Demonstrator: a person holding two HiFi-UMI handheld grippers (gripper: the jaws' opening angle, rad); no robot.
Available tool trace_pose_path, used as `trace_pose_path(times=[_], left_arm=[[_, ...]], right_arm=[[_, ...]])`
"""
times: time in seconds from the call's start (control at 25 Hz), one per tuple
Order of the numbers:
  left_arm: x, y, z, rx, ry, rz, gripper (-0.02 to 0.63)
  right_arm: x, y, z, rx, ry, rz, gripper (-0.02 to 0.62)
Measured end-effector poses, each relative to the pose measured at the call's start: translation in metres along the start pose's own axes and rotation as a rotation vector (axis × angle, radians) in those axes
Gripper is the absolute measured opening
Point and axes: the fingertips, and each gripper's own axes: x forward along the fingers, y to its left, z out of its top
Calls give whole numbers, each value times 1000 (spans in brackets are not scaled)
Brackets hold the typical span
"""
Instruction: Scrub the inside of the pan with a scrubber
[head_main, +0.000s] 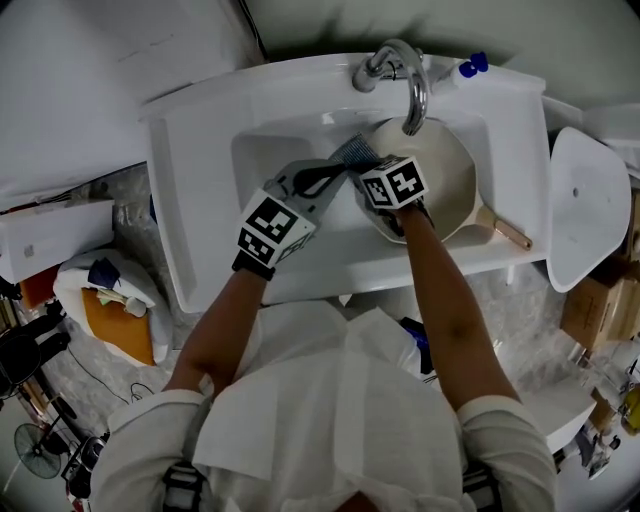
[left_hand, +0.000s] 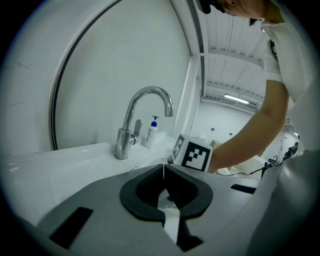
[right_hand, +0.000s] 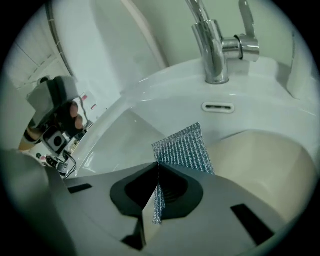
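The cream pan (head_main: 455, 185) sits in the sink (head_main: 200, 190) under the tap. The right claw (right_hand: 157, 165) grips the mesh scrubber (right_hand: 185, 149) at the pan's left rim. The left claw (left_hand: 164, 167) is clenched on nothing. I'd say the scrubbing is barely begun, with the whole inside left.

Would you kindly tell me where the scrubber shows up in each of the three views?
Head view: scrubber upper centre, by the pan's left rim.
Left gripper view: not in it.
Right gripper view: centre, clamped in the right gripper.
Shared landmark: the faucet.
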Motion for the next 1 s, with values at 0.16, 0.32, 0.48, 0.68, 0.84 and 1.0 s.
trace_pose_path(times=[0.16, 0.32, 0.48, 0.68, 0.84, 1.0], left_arm=[[2, -2, -3, -4, 10, 14, 20], [6, -4, -2, -4, 10, 12, 20], [5, -6, 2, -2, 1, 14, 20], [5, -4, 3, -9, -7, 25, 20], [5, -7, 8, -5, -18, 23, 20], [5, -4, 10, -6, -24, 38, 20]], right_arm=[[2, -16, 16, 1, -46, -64, 15], [0, -10, 9, 73, -28, 20, 15], [-6, 19, -23, 50, 66, 119, 15], [-16, 45, -57, -37, 152, 163, 15], [-29, 51, -82, -83, 219, 181, 15], [-48, 57, -117, -124, 345, 214, 15]])
